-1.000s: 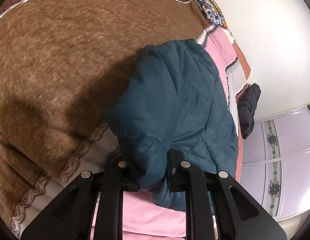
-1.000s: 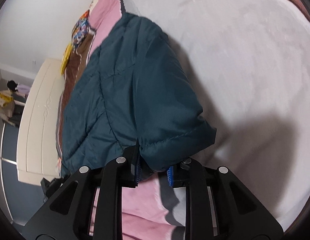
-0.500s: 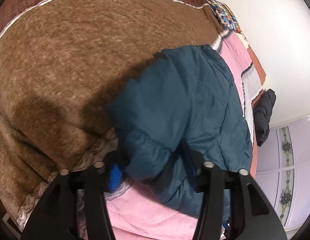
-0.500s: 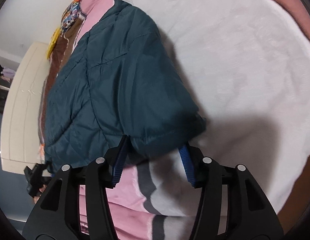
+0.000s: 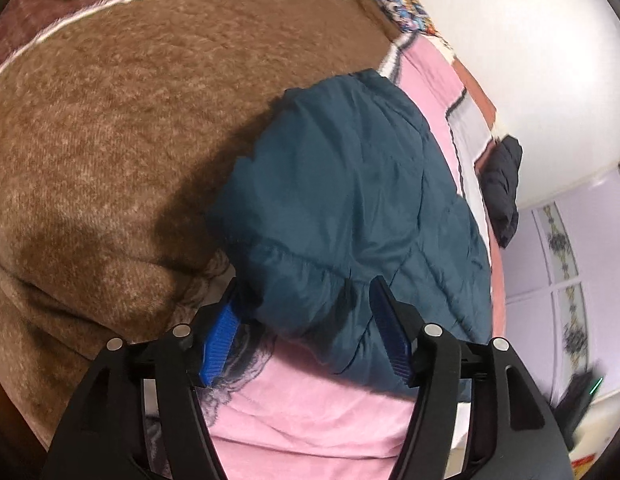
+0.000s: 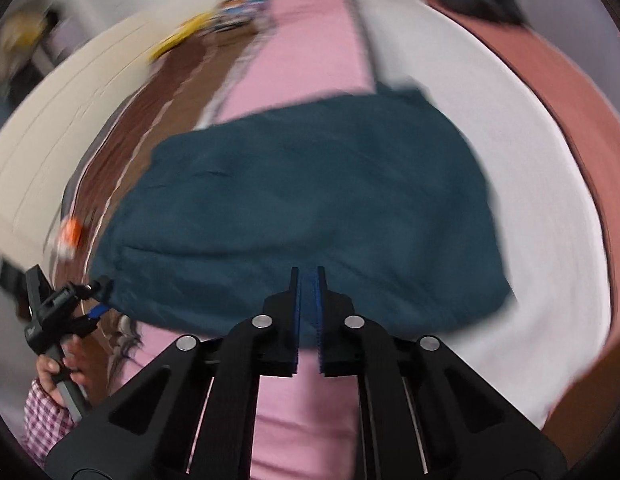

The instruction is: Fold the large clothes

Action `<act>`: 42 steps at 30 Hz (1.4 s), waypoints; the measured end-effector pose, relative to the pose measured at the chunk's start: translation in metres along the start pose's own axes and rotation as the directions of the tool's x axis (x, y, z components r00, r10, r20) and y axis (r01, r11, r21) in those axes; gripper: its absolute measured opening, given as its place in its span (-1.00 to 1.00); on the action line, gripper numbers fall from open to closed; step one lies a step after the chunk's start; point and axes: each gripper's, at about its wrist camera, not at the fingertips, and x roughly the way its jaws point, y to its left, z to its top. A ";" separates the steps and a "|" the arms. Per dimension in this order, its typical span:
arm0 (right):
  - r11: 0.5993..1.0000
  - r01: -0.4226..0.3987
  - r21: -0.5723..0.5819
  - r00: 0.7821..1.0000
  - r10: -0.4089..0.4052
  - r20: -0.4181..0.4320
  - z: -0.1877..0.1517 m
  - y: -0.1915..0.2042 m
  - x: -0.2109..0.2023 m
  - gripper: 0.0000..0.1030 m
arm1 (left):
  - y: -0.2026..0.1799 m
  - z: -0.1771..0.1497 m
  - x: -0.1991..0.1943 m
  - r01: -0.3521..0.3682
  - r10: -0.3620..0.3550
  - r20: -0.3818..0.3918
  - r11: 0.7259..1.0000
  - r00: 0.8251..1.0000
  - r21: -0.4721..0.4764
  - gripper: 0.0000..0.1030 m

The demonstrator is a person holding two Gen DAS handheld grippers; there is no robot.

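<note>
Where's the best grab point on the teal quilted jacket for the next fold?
Judging from the frames: the stitched hem edge of the teal quilted jacket nearest the left hand-held gripper. Come in low from the near side; that edge bulges up off the pink sheet, giving a pinchable lip.

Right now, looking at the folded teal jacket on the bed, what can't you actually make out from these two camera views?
- Right wrist view: motion blur smears the teal jacket, so its seams and edges are unclear.
- Left wrist view: the jacket's near lower edge sits behind the left gripper, whose jaws are opening around the hem without pressing it.
- Right gripper: whether its narrow gap holds any fabric is unclear.
- Dark garment at the bed's far edge: too small to identify.
</note>
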 end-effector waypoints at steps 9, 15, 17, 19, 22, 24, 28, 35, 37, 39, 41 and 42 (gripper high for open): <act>0.992 0.093 -0.086 0.995 -0.096 -0.037 0.121 0.097 0.134 -0.88 | -0.005 0.000 -0.010 -0.020 0.012 0.068 0.993 0.998 0.113 0.20; 0.989 0.148 -0.026 0.972 -0.150 -0.183 0.139 0.084 0.212 -0.88 | -0.002 0.011 0.001 -0.011 0.008 0.036 0.996 0.999 0.092 0.20; 0.989 0.150 0.003 0.962 -0.145 -0.230 0.139 0.077 0.232 -0.88 | -0.001 0.013 0.003 -0.005 0.002 0.033 0.996 0.999 0.089 0.20; 0.989 0.149 0.011 0.957 -0.142 -0.251 0.135 0.072 0.243 -0.88 | -0.001 0.014 0.004 -0.002 0.000 0.027 0.995 1.000 0.096 0.21; 0.988 0.154 -0.007 0.956 -0.151 -0.250 0.133 0.071 0.248 -0.89 | 0.000 0.014 0.007 0.005 -0.006 0.014 0.995 1.000 0.103 0.27; 0.988 0.152 -0.008 0.958 -0.149 -0.246 0.134 0.071 0.246 -0.90 | 0.000 0.016 0.009 0.004 -0.005 0.009 0.995 1.000 0.100 0.27; 0.999 0.034 0.037 0.988 -0.028 -0.154 0.133 0.078 0.200 -0.90 | 0.003 0.019 0.009 0.034 -0.034 -0.005 0.998 0.999 0.058 0.34; 0.994 -0.109 0.017 0.983 0.111 -0.145 0.059 0.093 0.104 -0.90 | 0.010 0.020 0.009 0.064 -0.063 0.016 0.996 0.998 -0.055 0.37; 0.992 -0.126 0.030 0.975 0.129 -0.183 0.034 0.095 0.102 -0.90 | 0.005 0.019 0.009 0.041 -0.040 0.027 0.998 0.999 -0.045 0.37; 0.991 -0.128 0.026 0.965 0.131 -0.227 0.014 0.097 0.107 -0.90 | 0.000 0.019 0.012 0.020 -0.019 0.028 0.999 0.999 -0.041 0.39; 0.994 -0.113 0.013 0.952 0.112 -0.284 -0.004 0.101 0.118 -0.90 | -0.003 0.018 0.015 -0.003 0.005 0.032 0.999 0.999 -0.049 0.39; 0.995 -0.100 0.003 0.952 0.096 -0.291 -0.010 0.102 0.122 -0.90 | -0.003 0.017 0.016 -0.007 0.009 0.034 0.998 0.999 -0.055 0.42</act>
